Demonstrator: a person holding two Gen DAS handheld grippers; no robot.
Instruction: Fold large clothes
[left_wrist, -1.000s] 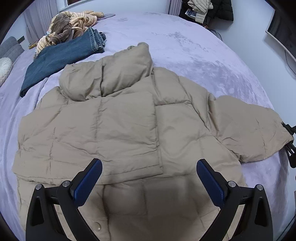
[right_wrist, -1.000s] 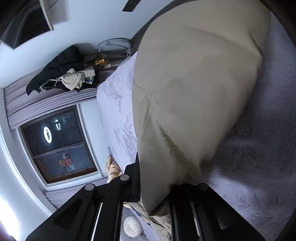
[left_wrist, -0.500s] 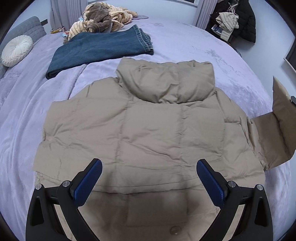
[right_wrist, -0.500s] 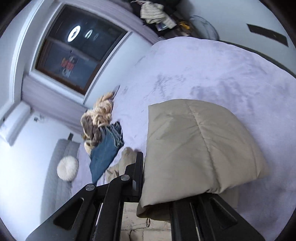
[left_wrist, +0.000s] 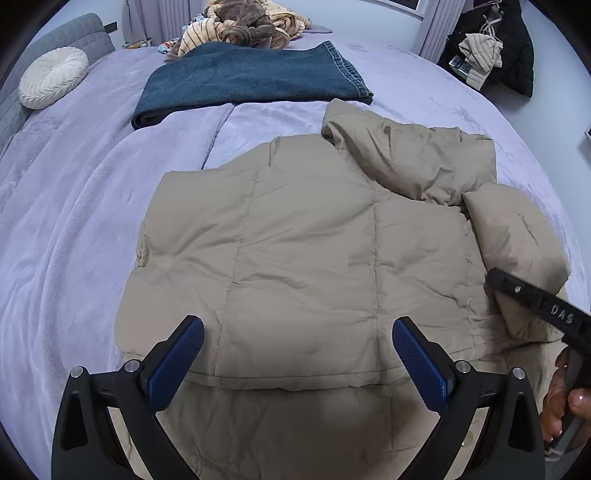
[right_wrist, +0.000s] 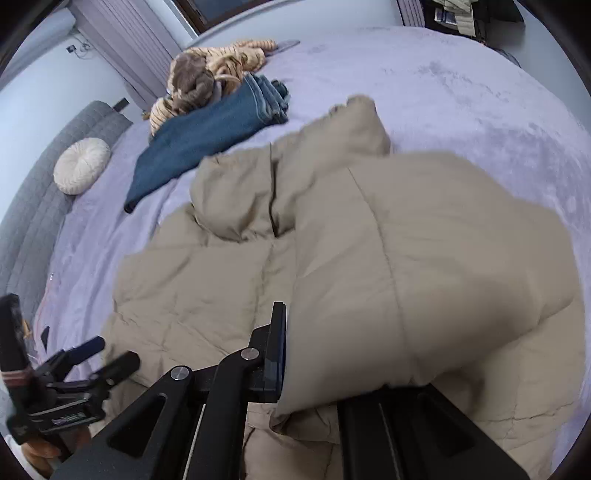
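A beige puffer jacket lies spread on the lilac bed cover, with its collar toward the far side. My right gripper is shut on the cuff of the right sleeve and holds the sleeve folded over the jacket's body. In the left wrist view that sleeve lies on the jacket's right side, with a black finger of the right gripper and a hand behind it. My left gripper hangs open over the jacket's lower hem with nothing between its blue pads.
Folded blue jeans lie beyond the jacket, with a heap of striped and brown clothes behind them. A round white cushion rests by the grey headboard. Dark coats hang at the far right.
My right gripper has swung the sleeve from out at the right in over the jacket's body. The left gripper has moved sideways to the left along the hem and stayed open.
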